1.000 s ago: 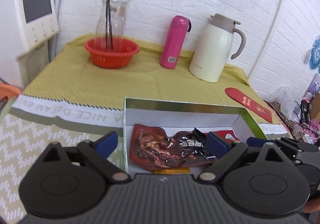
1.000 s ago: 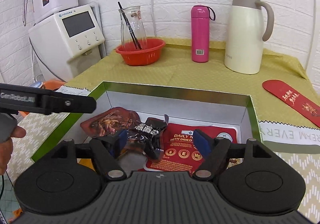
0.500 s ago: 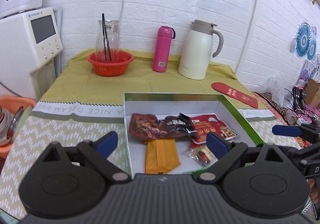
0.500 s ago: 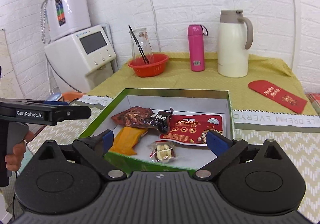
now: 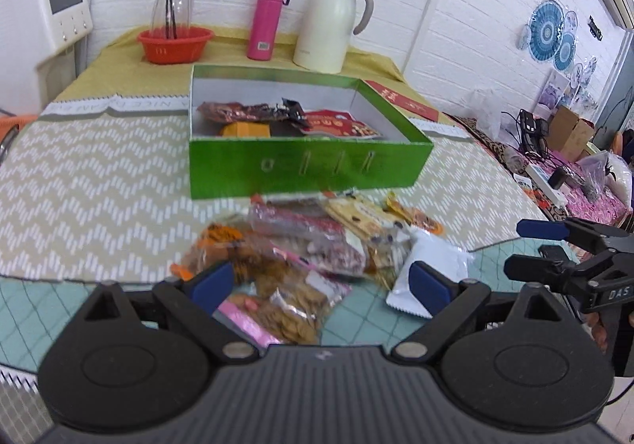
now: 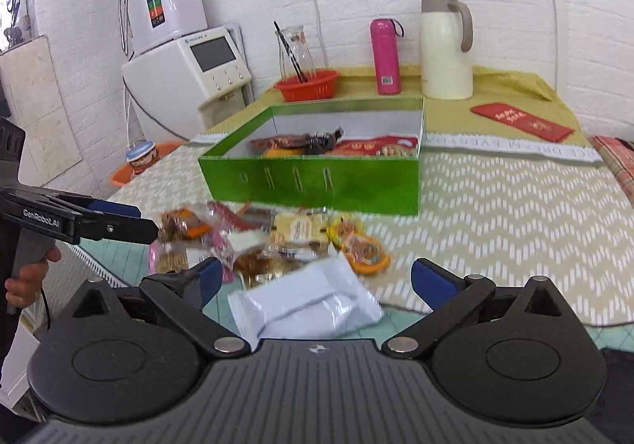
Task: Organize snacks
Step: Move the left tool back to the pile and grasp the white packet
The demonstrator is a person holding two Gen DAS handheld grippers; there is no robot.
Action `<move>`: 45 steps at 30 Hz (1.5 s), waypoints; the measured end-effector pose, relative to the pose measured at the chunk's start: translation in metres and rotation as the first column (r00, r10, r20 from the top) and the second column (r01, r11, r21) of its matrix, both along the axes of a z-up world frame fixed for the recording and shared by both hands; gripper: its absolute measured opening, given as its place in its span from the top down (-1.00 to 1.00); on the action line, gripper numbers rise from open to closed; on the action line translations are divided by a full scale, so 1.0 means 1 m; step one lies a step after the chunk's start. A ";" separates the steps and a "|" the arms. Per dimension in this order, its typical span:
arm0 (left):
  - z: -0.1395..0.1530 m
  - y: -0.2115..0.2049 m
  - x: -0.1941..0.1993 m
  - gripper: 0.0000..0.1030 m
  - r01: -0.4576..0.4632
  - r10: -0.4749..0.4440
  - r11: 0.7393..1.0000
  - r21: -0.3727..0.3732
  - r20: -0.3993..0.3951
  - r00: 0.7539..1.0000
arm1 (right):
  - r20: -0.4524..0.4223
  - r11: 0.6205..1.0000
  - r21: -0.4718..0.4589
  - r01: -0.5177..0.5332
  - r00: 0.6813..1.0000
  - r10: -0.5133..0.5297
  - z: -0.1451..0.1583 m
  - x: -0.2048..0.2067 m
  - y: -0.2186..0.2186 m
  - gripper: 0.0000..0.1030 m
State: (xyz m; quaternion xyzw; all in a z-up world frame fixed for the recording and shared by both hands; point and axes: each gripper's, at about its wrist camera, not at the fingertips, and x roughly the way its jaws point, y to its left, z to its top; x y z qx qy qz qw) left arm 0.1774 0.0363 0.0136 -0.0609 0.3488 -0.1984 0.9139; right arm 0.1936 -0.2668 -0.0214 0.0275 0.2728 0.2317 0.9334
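Crinkly foil snack packets [image 5: 317, 245] look light, soft and slippery; the white packet [image 6: 305, 305] seems best pinched at its flat sealed edge. Left tongs [image 5: 321, 281] and right tongs [image 6: 317, 279] both gape, empty.

Your right gripper [image 6: 317, 279]: fingers spread wide, nothing between them, hovering over white packet [image 6: 307, 305] at 6 o'clock. Snack pile [image 6: 269, 234] just beyond, toward 11 o'clock. Green box [image 6: 313, 178] at 12 o'clock behind pile, packets inside. Your left gripper [image 6: 115, 222] enters from 9 o'clock, tips at pile's edge; gap between its fingers unclear. Red envelope [image 6: 521, 121] at 2 o'clock.
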 end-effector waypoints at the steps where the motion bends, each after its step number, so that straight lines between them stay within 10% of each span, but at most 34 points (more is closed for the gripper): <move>1: -0.005 0.001 -0.005 -0.82 -0.002 0.002 1.000 -0.010 -0.014 1.000 | -0.014 1.000 -0.009 -0.008 1.000 0.008 -0.007 0.000 0.000 -1.00; 14: -0.021 -0.013 -0.041 -0.82 0.083 -0.087 0.993 -0.088 -0.043 0.995 | -0.144 0.997 0.078 0.005 0.990 0.006 -0.035 0.048 0.005 -1.00; 27: -0.048 -0.057 -0.014 -0.74 0.123 -0.142 0.981 -0.152 -0.121 0.982 | -0.146 0.989 0.141 0.033 0.989 -0.013 -0.035 -0.018 -0.016 -0.73; 32: -0.049 -0.060 -0.003 -0.14 0.097 -0.122 0.980 -0.172 -0.136 0.983 | -0.153 0.986 0.158 0.047 0.988 -0.023 -0.039 -0.007 -0.022 -0.67; 36: -0.049 -0.065 0.004 0.40 0.128 -0.161 0.973 -0.192 -0.169 0.972 | -0.177 0.986 0.167 0.021 0.984 0.009 -0.046 -0.007 -0.019 -0.15; 39: -0.050 -0.066 0.003 0.43 0.134 -0.168 0.971 -0.196 -0.170 0.971 | -0.170 0.985 0.169 0.023 0.985 0.007 -0.045 -0.009 -0.021 0.12; 45: -0.052 -0.067 0.011 0.43 0.118 -0.157 0.968 -0.220 -0.172 0.972 | -0.200 0.979 0.199 0.045 0.980 -0.004 -0.049 -0.003 -0.025 0.01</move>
